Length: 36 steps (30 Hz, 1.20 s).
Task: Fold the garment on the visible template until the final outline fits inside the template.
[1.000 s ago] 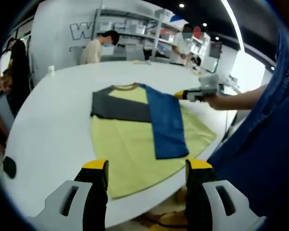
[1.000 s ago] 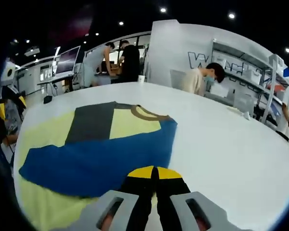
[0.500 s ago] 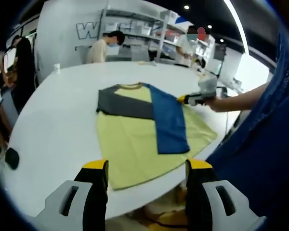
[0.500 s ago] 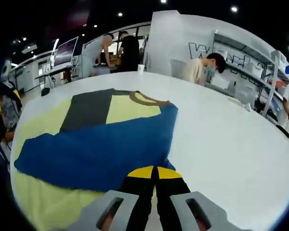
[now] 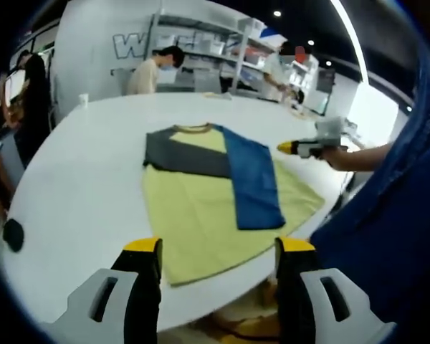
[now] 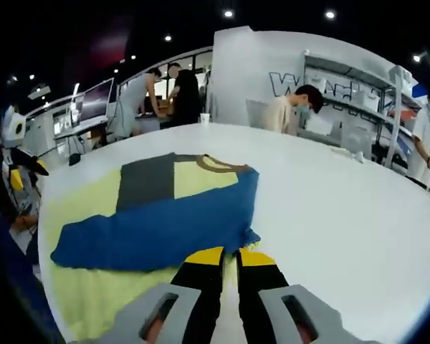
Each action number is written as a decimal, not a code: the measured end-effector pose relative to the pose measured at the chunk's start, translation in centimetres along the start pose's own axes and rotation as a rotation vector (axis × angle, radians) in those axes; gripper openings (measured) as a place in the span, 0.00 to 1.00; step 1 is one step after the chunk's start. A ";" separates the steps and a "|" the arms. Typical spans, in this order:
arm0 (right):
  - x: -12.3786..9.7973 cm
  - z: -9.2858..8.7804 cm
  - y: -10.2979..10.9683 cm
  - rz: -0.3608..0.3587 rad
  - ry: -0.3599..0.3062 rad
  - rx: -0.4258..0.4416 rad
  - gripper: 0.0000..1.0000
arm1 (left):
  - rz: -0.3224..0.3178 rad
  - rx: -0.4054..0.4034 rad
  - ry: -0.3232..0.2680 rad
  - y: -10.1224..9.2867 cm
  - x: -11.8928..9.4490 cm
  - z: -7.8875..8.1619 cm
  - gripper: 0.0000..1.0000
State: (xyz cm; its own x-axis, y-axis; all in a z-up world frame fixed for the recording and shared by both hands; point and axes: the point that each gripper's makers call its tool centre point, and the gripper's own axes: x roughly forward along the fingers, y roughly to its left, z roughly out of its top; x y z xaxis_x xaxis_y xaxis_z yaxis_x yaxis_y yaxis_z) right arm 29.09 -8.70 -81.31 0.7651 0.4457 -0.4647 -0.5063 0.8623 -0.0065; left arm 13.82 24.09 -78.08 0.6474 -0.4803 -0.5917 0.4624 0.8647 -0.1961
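Garment (image 5: pixel 211 193): yellow shirt, flat on white round table (image 5: pixel 79 179), near table edge closest to us. We note grey sleeve (image 5: pixel 183 154) folded across chest, blue sleeve (image 5: pixel 254 179) folded lengthwise over it; brown collar at far end. We see no template outline.

Left gripper (image 5: pixel 213 247): jaws wide apart, empty, hovering off table edge below hem.

Right gripper (image 6: pixel 229 256): jaws parted by narrow gap, nothing between, tips just beside blue sleeve (image 6: pixel 161 229) edge; we also see it in left gripper view (image 5: pixel 287 148), clear of garment.

Background: people at shelves and desks.
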 end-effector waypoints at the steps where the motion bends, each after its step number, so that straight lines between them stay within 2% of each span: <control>1: -0.4 -0.1 0.3 0.012 0.001 0.013 0.09 | -0.002 -0.001 0.000 0.1 0.1 0.0 0.59; 5: -2.4 -1.2 1.6 0.058 0.011 0.066 0.16 | -0.012 -0.021 -0.004 1.3 0.5 -0.4 0.56; 8: -4.2 -2.0 2.5 0.094 0.013 0.142 0.18 | -0.016 -0.044 -0.011 2.1 0.8 -0.4 0.54; 9: -4.6 -2.2 2.9 0.109 0.016 0.165 0.19 | -0.016 -0.054 -0.015 1.6 1.1 -0.3 0.54; 11: -5.5 -2.8 3.6 0.136 0.026 0.210 0.20 | -0.020 -0.064 -0.018 1.7 1.2 -0.2 0.53; 14: -6.5 -3.7 4.3 0.163 0.042 0.277 0.21 | -0.033 -0.080 -0.001 2.0 1.4 -0.5 0.50; 19: -8.6 -5.6 5.8 0.194 0.083 0.335 0.22 | -0.044 -0.097 0.027 2.6 1.2 -1.0 0.50; 26: -9.9 -7.5 8.0 0.236 0.135 0.400 0.24 | -0.068 -0.120 0.088 3.1 1.2 -2.9 0.47; 32: -10.5 -8.4 8.8 0.257 0.170 0.477 0.23 | -0.076 -0.158 0.114 3.1 1.3 -3.7 0.45; 36: -10.6 -8.8 8.8 0.259 0.194 0.490 0.26 | -0.074 -0.184 0.136 3.2 1.6 -4.3 0.41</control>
State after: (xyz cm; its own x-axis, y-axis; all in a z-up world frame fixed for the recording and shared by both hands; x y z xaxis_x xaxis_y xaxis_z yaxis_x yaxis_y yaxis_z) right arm 13.00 -7.93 -84.20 0.5312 0.6443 -0.5502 -0.3886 0.7623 0.5176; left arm 13.75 26.73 -82.99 0.5228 -0.5299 -0.6677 0.3792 0.8461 -0.3746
